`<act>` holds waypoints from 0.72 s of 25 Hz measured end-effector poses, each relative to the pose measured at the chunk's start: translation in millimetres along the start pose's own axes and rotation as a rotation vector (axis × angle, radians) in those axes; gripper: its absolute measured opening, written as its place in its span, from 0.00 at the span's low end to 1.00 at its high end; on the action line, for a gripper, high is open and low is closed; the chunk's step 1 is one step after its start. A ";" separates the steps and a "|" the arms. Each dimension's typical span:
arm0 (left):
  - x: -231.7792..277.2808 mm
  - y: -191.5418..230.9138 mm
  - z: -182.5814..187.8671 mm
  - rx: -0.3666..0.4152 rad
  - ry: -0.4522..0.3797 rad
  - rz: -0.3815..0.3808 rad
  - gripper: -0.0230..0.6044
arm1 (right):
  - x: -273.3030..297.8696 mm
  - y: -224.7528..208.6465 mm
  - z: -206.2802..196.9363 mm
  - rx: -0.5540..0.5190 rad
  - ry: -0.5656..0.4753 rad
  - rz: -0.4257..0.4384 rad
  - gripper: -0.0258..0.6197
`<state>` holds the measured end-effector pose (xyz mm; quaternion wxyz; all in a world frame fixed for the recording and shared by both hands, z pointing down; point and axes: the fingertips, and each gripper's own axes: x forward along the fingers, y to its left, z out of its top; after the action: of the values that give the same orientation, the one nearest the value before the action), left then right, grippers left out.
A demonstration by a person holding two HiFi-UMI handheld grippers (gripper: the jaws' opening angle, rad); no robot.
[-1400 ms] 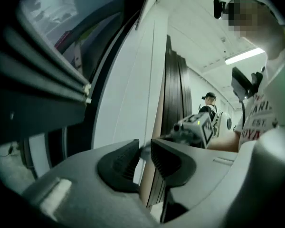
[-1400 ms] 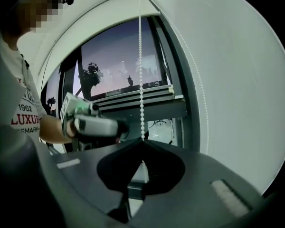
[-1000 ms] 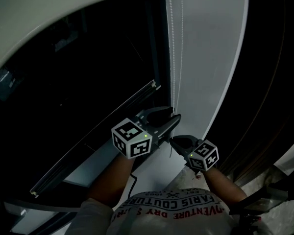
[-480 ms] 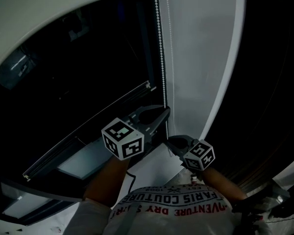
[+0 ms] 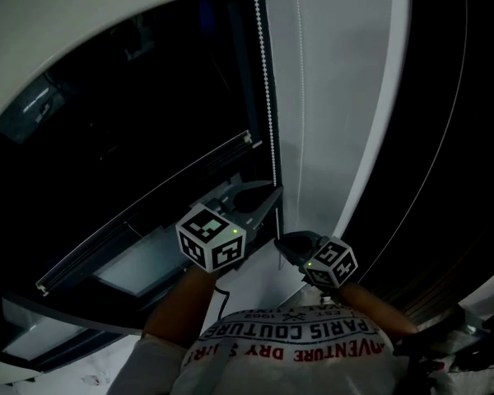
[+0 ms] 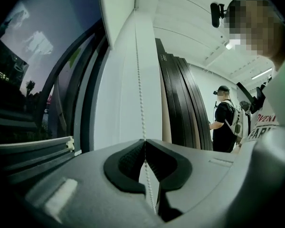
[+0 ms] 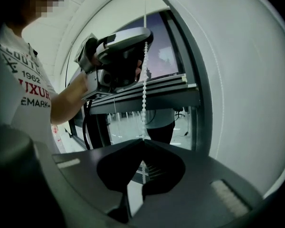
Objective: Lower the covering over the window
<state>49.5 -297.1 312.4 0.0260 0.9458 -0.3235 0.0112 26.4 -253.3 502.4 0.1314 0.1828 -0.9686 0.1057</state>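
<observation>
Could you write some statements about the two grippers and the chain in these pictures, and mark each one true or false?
1. The left gripper has its jaws shut on the bead chain. True; they have just been closing onto it.
2. The right gripper holds nothing. False: its jaws pinch the same chain.
3. The right gripper grips the chain above the left one. False: it grips below.
4. A second person stands in the background. True.

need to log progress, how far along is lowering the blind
Done: the blind's bottom bar hangs partway down the window. In hand: both grippers are shut on the bead chain, the left gripper having just closed, the right gripper below it. Left: the window under the bar looks uncovered.
</observation>
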 end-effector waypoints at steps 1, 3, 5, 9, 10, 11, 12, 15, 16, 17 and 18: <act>0.1 -0.4 -6.7 -0.012 0.006 -0.003 0.05 | 1.7 1.8 -6.4 0.021 0.007 0.005 0.05; 0.6 1.0 -19.6 -0.036 0.022 -0.008 0.05 | 6.2 2.1 -19.3 0.037 0.035 0.003 0.05; 0.9 2.8 -35.9 -0.043 0.055 -0.015 0.05 | 13.4 0.4 -35.2 0.043 0.074 -0.009 0.05; -0.4 6.4 -67.9 -0.064 0.099 -0.033 0.05 | 24.4 -2.8 -64.0 0.119 0.134 -0.032 0.05; -1.2 8.7 -74.9 -0.077 0.105 -0.034 0.05 | 26.6 -3.2 -69.9 0.134 0.146 -0.037 0.05; -1.9 10.6 -81.4 -0.090 0.112 -0.034 0.05 | 28.4 -3.5 -75.7 0.146 0.160 -0.042 0.05; -2.5 11.6 -87.5 -0.098 0.119 -0.035 0.05 | 29.7 -3.3 -81.4 0.159 0.174 -0.047 0.05; -4.7 9.8 -103.4 -0.098 0.143 -0.042 0.05 | 32.0 2.1 -95.0 0.214 0.203 -0.045 0.05; -5.7 9.2 -108.5 -0.097 0.151 -0.044 0.05 | 33.0 3.8 -99.6 0.231 0.212 -0.049 0.05; -6.7 9.0 -114.2 -0.101 0.158 -0.043 0.05 | 34.2 5.0 -104.8 0.242 0.224 -0.056 0.05; -7.8 9.6 -120.8 -0.108 0.168 -0.040 0.05 | 35.6 6.3 -110.2 0.249 0.239 -0.062 0.05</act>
<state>37.0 -293.1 433.1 0.1043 0.9451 -0.3012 0.0725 15.8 -231.3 615.8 0.2251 0.2134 -0.9195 0.2415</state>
